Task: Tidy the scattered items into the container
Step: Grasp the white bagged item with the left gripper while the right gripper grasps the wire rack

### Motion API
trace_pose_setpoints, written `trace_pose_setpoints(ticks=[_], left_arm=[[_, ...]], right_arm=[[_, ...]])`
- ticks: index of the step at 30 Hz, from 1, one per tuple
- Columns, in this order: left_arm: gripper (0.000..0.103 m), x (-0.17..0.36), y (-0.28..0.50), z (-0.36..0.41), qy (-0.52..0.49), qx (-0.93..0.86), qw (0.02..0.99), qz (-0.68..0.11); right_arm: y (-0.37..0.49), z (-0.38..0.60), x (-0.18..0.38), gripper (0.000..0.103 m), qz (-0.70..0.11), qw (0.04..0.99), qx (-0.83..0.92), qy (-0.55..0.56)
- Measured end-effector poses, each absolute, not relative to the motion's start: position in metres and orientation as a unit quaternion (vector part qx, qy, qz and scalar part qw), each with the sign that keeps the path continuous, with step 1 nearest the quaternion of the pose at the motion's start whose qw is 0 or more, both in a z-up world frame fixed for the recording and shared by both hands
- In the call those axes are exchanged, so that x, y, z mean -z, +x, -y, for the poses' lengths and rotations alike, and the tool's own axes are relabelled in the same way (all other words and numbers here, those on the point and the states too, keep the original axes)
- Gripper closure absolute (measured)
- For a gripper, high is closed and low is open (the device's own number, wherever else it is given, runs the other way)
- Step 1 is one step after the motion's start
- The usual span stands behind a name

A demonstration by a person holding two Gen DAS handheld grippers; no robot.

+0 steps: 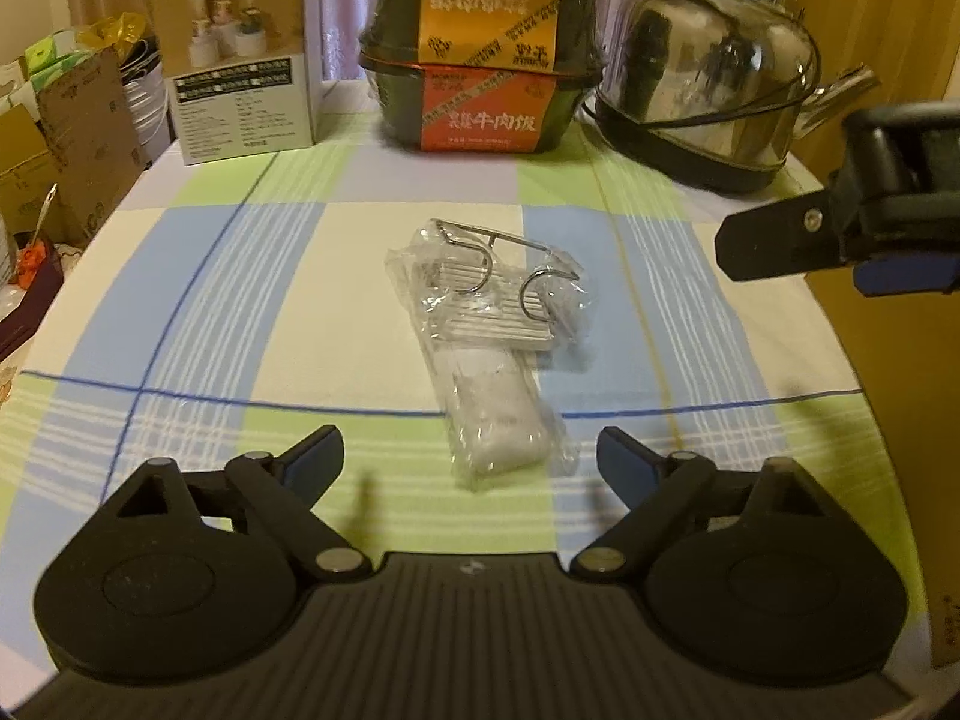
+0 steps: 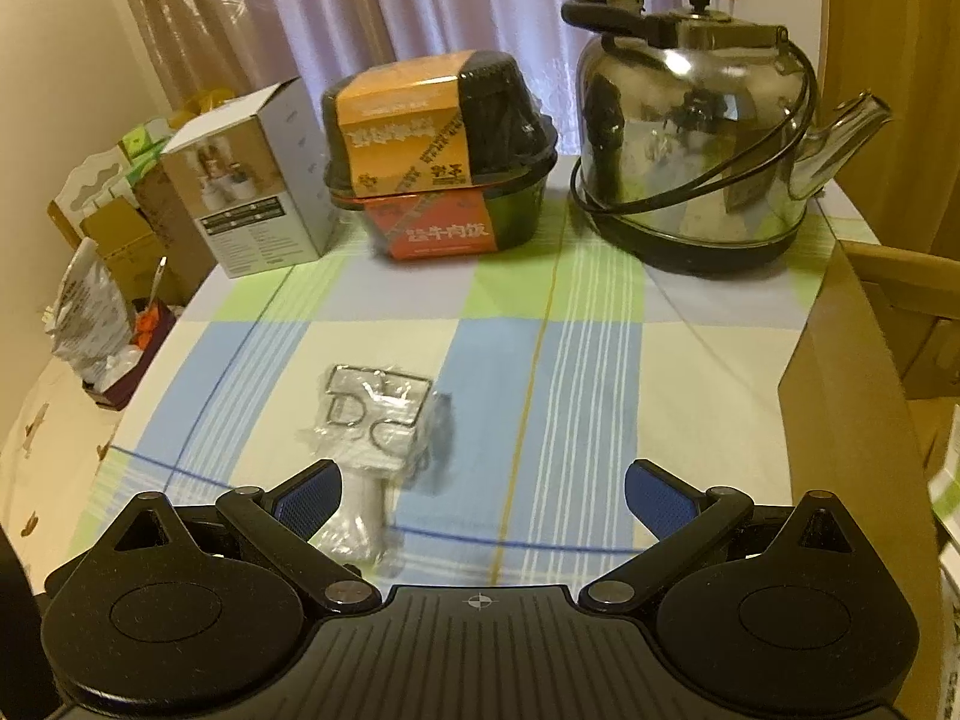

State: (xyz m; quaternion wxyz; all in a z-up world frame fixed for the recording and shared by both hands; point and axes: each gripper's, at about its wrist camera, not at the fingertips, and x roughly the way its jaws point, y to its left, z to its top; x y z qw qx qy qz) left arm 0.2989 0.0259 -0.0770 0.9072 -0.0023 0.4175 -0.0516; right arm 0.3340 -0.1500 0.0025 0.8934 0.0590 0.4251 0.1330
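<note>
A clear plastic bag [image 1: 486, 348] holding metal wire hooks and a white packet lies in the middle of the checked tablecloth. My left gripper [image 1: 471, 462] is open just short of the bag's near end, one blue pad on each side of it, touching nothing. In the right wrist view the same bag [image 2: 372, 438] lies ahead and to the left, next to the left finger of my open, empty right gripper [image 2: 483, 495]. A brown cardboard box [image 2: 852, 390] stands at the table's right edge, its inside hidden.
Along the back of the table stand a white product box [image 1: 240, 66], a black instant-meal tub with an orange sleeve [image 1: 480, 54] and a steel kettle [image 1: 708, 72] with its cord. Cardboard boxes and bags [image 1: 66, 138] crowd the floor to the left.
</note>
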Motion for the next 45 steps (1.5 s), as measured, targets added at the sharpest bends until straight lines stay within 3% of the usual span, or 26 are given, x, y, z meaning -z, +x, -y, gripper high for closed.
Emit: trace_pose_setpoints(ticks=[7, 9, 10, 14, 27, 28, 30, 31, 43, 45], left_arm=[[0.033, 0.092, 0.322, -0.023, 0.019, 0.063, 0.902, -0.428], [0.058, 0.095, 0.327, -0.025, 0.019, 0.07, 0.898, -0.434], [0.064, 0.096, 0.329, -0.025, 0.022, 0.073, 0.896, -0.437], [0.067, 0.094, 0.33, -0.03, 0.041, 0.084, 0.894, -0.438], [0.067, 0.092, 0.314, -0.089, 0.031, 0.035, 0.898, -0.437], [0.066, 0.092, 0.315, -0.093, 0.023, 0.03, 0.898, -0.438], [0.04, 0.093, 0.317, -0.105, 0.002, 0.02, 0.899, -0.437], [0.036, 0.094, 0.318, -0.108, -0.005, 0.017, 0.9, -0.436], [0.036, 0.097, 0.324, -0.13, -0.035, 0.035, 0.897, -0.44], [0.036, 0.096, 0.324, -0.131, -0.035, 0.039, 0.897, -0.439]], right_arm=[[0.354, 0.148, 0.017, 0.0, -0.435, 0.889, -0.132, 0.061], [0.358, 0.146, 0.021, 0.0, -0.437, 0.887, -0.135, 0.064], [0.361, 0.144, 0.023, 0.0, -0.439, 0.886, -0.135, 0.065], [0.366, 0.137, 0.029, 0.0, -0.446, 0.882, -0.139, 0.067], [0.38, 0.087, 0.043, 0.0, -0.44, 0.881, -0.163, 0.064], [0.383, 0.082, 0.046, 0.0, -0.439, 0.881, -0.164, 0.063], [0.389, 0.073, 0.051, 0.0, -0.439, 0.881, -0.162, 0.061], [0.392, 0.068, 0.054, 0.0, -0.44, 0.882, -0.159, 0.059], [0.422, 0.047, 0.082, 0.0, -0.444, 0.884, -0.107, 0.098], [0.423, 0.042, 0.084, 0.018, -0.442, 0.887, -0.103, 0.085]])
